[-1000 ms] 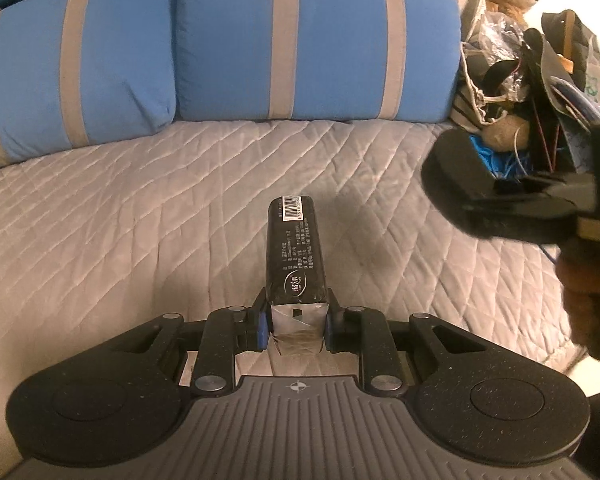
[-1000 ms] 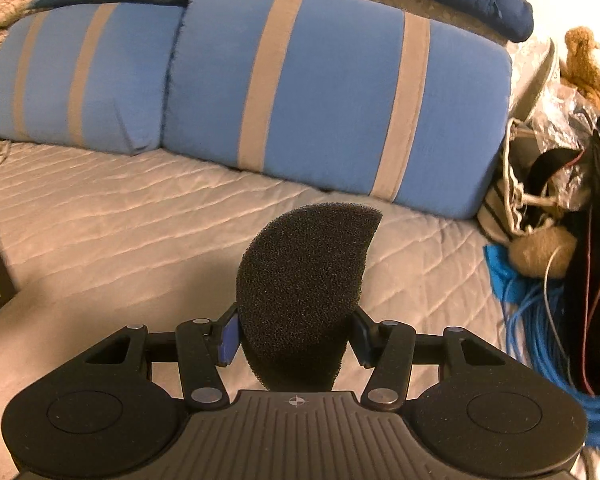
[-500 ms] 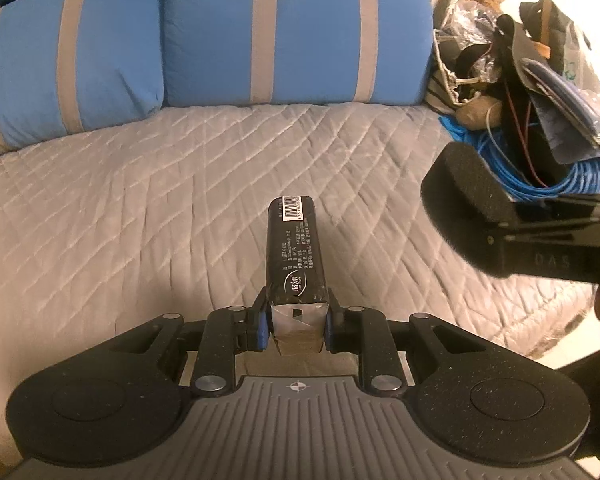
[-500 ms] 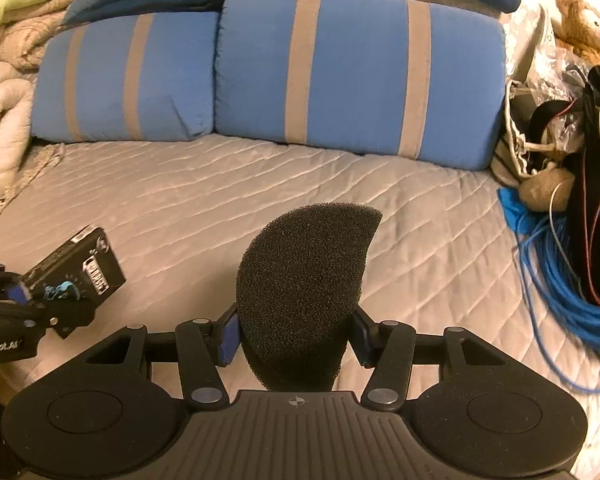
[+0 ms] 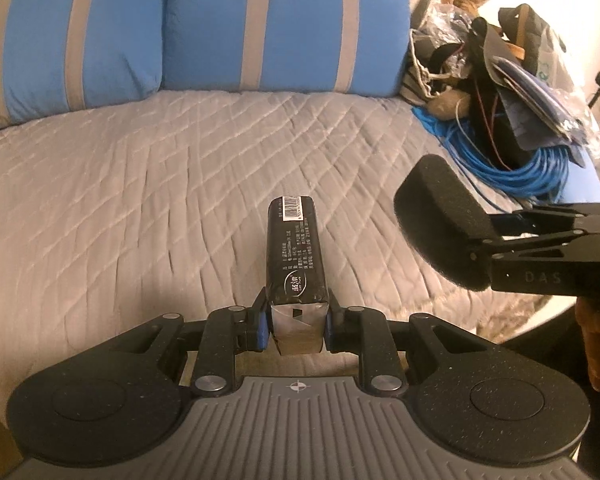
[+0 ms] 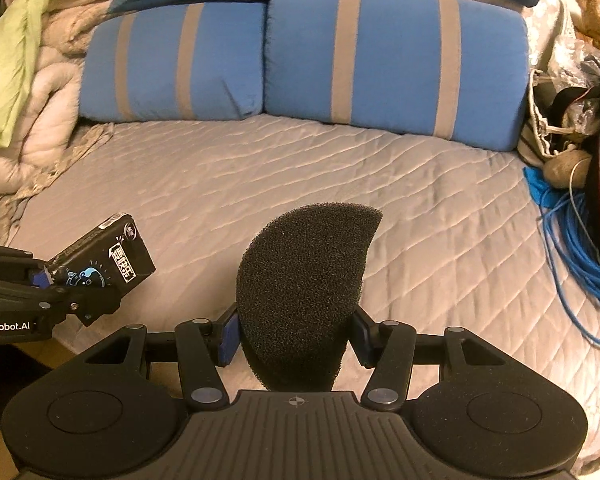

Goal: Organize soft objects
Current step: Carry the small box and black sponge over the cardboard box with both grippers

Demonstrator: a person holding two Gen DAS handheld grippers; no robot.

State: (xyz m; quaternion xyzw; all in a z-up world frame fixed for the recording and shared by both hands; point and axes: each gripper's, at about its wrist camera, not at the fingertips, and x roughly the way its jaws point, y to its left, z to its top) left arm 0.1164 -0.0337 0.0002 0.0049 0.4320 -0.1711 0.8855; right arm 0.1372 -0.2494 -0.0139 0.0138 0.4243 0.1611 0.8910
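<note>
- Our left gripper (image 5: 296, 326) is clenched on a black tissue pack (image 5: 296, 256), held above the grey quilted bed cover (image 5: 160, 200).
- Our right gripper (image 6: 294, 336) grasps a black foam sponge (image 6: 304, 284), also off the bed, just right of the pack.
- Two blue striped pillows (image 6: 392, 60) lean at the head.

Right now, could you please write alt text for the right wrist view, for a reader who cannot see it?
The right claw holds a dark foam piece above a grey quilted bed. At left, the left claw holds a black packet; two blue striped pillows lie behind, blue cable at right.
</note>
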